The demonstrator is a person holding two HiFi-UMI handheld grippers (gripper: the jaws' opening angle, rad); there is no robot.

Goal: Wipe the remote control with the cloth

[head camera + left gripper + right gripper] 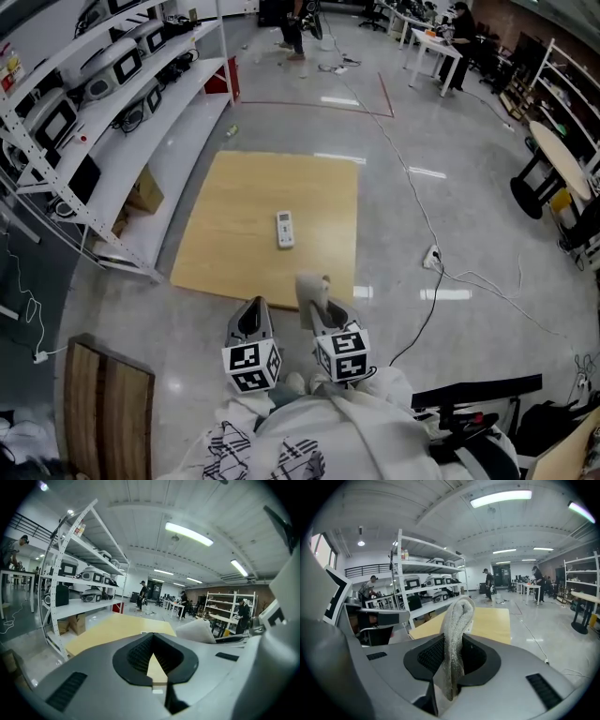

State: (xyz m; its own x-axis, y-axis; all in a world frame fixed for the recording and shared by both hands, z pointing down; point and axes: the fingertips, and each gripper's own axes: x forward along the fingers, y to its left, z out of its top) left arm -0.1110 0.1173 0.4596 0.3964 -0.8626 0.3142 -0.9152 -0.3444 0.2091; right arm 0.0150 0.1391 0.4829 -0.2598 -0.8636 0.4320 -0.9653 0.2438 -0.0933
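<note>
A white metal shelving rack (122,122) loaded with grey-and-white machines stands along the left side of the glossy grey floor (450,150). Beside it, a flat light wooden board (234,244) lies on the floor. The slim white remote control (285,229) rests near the board's middle, lengthwise away from the person and touched by nothing. Nearer the person, the left gripper (157,667) has its jaws pressed together with nothing between them. Just to its right, the right gripper (450,667) pinches a folded, pale grey terry cloth (454,634), which stands upright out of the jaws, well short of the remote. Further right, a thin black cable (422,225) runs across the floor.
</note>
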